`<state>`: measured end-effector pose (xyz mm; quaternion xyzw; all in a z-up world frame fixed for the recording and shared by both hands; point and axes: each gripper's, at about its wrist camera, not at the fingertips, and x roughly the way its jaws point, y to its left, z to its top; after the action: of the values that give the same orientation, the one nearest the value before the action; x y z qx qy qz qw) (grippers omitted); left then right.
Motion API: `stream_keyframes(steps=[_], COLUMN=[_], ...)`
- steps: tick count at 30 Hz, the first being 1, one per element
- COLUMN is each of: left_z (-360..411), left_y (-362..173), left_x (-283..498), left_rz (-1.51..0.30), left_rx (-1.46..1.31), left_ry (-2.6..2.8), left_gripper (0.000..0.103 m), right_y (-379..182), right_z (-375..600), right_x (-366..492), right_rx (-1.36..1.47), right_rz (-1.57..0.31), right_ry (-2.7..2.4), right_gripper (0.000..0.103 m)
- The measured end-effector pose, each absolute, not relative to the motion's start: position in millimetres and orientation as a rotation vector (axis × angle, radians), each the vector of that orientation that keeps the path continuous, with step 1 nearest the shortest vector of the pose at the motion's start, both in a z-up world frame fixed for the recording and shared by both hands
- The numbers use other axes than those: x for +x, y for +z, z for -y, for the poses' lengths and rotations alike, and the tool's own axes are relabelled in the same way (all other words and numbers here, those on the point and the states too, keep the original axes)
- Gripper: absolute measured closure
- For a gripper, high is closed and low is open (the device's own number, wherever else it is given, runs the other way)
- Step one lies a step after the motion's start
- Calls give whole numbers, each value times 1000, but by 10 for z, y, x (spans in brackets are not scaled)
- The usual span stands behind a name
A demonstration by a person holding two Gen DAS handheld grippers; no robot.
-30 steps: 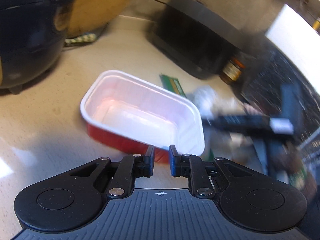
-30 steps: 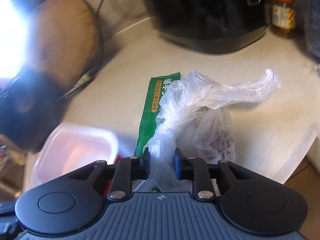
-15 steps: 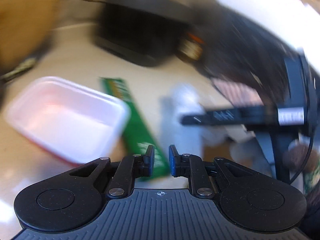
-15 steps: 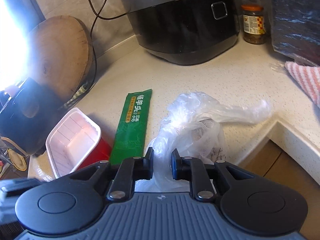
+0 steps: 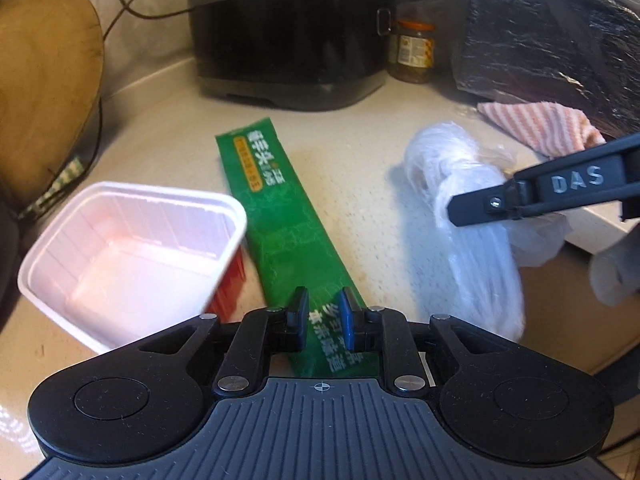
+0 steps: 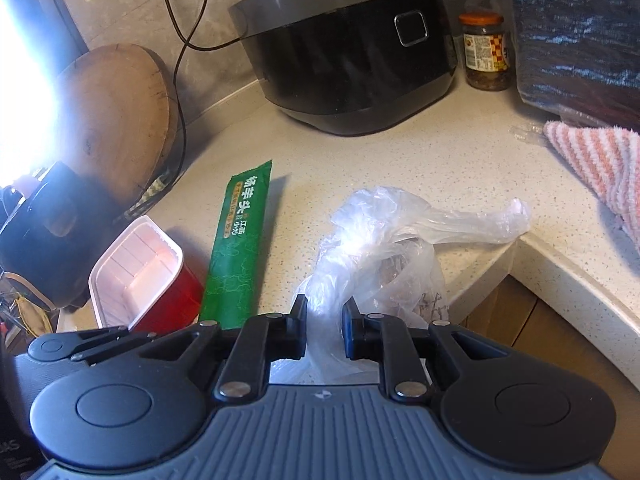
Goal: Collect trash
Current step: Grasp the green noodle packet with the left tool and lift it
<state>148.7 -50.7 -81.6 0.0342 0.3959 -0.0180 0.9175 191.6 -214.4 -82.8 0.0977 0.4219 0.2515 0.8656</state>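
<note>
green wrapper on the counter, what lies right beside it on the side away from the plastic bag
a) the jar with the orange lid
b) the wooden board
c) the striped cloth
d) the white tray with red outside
d: the white tray with red outside sits right against the green wrapper, opposite the clear plastic bag.

Ahead of my left tongs (image 5: 323, 315) lies the wrapper (image 5: 280, 216); tray (image 5: 132, 256) to its left, bag (image 5: 472, 240) right, cooker (image 5: 292, 36) behind.
</note>
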Motion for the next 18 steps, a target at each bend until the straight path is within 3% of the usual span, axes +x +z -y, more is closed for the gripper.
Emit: stream_keyframes(steps=[10,16,18], left_z=[383,114,150], left_y=[-821,-668,-696], left_x=[1302,1484,1646], left_rz=[-854,-796,-804], left_rx=[-13,-313,-291], left_ry=[-53,-93,-69], left_gripper=[82,81,81], right_y=[-741,-748,-774], right_z=[1920,1939,1975], right_x=[1919,1954,1945], right_rx=[135,151,161], right_rz=[-847,-843,-844], right_ry=[585,569,560], right_gripper=[86,86,86])
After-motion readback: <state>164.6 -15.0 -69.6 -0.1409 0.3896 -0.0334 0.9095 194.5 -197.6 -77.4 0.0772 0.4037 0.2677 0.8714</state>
